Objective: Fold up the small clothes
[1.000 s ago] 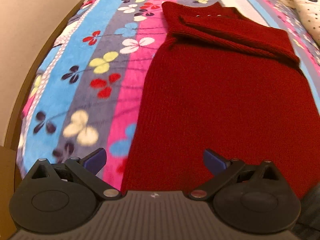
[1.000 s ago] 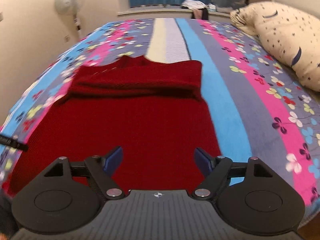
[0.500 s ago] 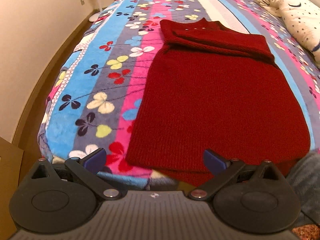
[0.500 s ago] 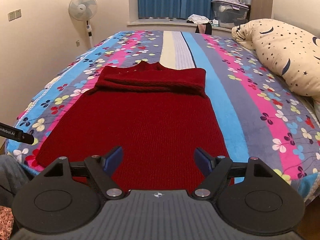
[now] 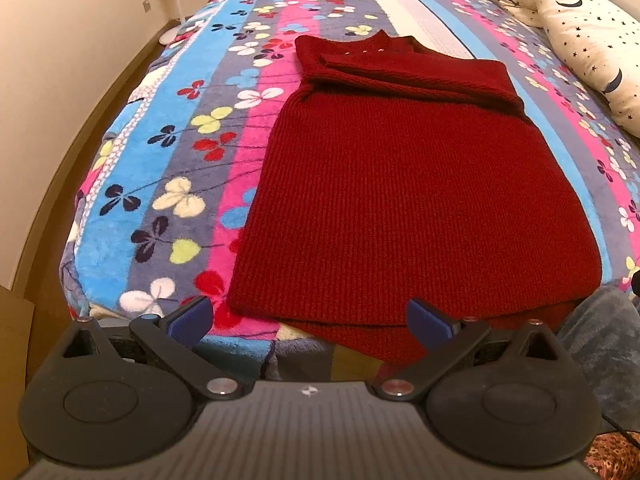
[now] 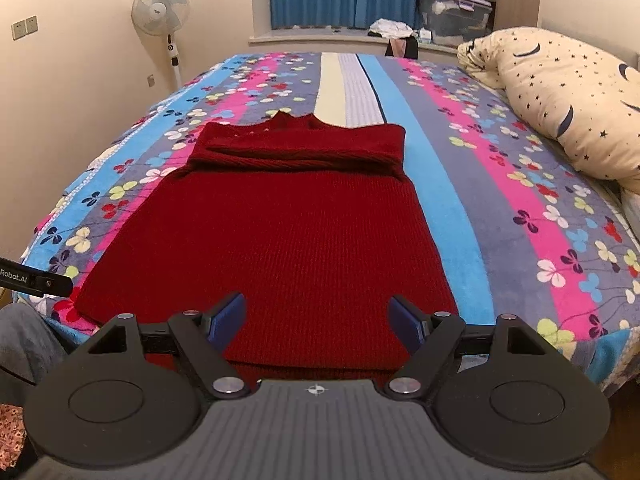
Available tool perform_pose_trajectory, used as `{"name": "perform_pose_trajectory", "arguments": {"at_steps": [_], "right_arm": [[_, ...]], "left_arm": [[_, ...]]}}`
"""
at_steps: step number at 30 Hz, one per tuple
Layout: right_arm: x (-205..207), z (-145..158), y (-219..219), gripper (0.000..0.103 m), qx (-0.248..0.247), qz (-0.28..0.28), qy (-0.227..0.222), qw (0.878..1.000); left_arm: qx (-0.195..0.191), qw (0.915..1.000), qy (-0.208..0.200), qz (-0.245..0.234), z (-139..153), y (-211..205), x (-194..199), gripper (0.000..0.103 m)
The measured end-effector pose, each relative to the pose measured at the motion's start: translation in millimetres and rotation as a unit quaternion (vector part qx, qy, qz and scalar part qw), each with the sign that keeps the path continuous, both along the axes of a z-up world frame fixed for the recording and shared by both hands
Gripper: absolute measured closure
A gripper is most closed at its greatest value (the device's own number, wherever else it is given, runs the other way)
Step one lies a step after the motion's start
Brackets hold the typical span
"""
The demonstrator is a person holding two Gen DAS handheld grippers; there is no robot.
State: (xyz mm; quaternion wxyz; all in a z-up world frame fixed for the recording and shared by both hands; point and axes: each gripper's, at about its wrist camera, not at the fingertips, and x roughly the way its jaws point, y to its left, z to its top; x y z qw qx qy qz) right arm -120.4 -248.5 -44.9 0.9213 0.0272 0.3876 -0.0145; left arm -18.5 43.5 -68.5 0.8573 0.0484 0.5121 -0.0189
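A dark red knitted sweater lies flat on the striped flowered bedspread, its sleeves folded across the chest at the far end and its hem hanging over the near bed edge. It also shows in the right wrist view. My left gripper is open and empty, just off the bed edge at the hem's left part. My right gripper is open and empty, held over the hem's right part.
A star-patterned pillow lies at the bed's right side. A standing fan is by the left wall. Blue curtains and storage boxes stand behind the bed. The other gripper's tip shows at the left.
Both grippers have pulled back from low over the sweater towards the near bed edge and risen; more of the bed and room shows. The sweater has not moved.
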Motion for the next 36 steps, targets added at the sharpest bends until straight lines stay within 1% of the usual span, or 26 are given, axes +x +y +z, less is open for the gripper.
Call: {"name": "perform_pose_trajectory", "arguments": {"at_steps": [8,12,14,17,19,21,24,26,28,31,32,34,36], "right_arm": [[10.6,-3.5,0.2,0.023,0.005,0.001,0.017,1.000],[16.3,-7.3,-5.5,0.023,0.009,-0.005,0.025,1.000],[21.0,-11.6,-10.6,0.023,0.011,-0.008,0.031,0.999],[33.4,-24.6,-27.8,0.022,0.008,-0.011,0.040,0.999],[44.2,-37.0,-46.8,0.022,0.013,-0.027,0.052,0.998],[55.8,-49.8,-68.8,0.022,0.024,-0.051,0.066,0.996],[77.1,-75.6,-109.3,0.022,0.069,-0.085,0.088,0.990],[90.8,-93.2,-128.7,0.022,0.089,-0.108,0.102,0.985],[103.4,-109.4,-146.7,0.022,0.099,-0.124,0.112,0.981],[122.7,-135.8,-171.5,0.022,0.120,-0.139,0.136,0.973],[128.8,-145.2,-180.8,0.022,0.133,-0.150,0.150,0.968],[137.3,-161.7,-195.4,0.022,0.166,-0.164,0.168,0.958],[142.4,-173.4,-199.5,0.021,0.189,-0.154,0.188,0.951]], "left_arm": [[0.001,1.0000,0.009,0.001,-6.4,-1.0,8.6,0.000],[0.001,0.9998,0.020,0.002,-17.1,1.4,15.9,0.000],[0.002,0.9998,0.019,0.002,-25.2,6.3,24.9,0.000],[0.013,0.9999,0.006,0.001,-35.2,15.2,42.6,0.000],[0.002,1.0000,0.000,0.004,-40.4,23.4,57.2,0.000],[-0.008,0.9998,0.000,0.020,-48.5,33.7,74.7,0.000],[-0.028,0.9985,0.019,0.042,-68.0,49.7,102.4,0.000],[-0.056,0.9962,0.049,0.045,-85.4,59.1,120.7,0.000],[-0.083,0.9924,0.078,0.045,-103.9,66.3,135.9,0.000],[-0.105,0.9857,0.120,0.054,-129.3,70.1,150.4,0.000],[-0.105,0.9848,0.127,0.054,-135.4,69.1,151.9,0.000],[-0.082,0.9884,0.123,0.037,-137.7,60.5,152.0,0.000],[-0.061,0.9897,0.129,0.007,-137.8,49.1,151.2,0.000]]}}
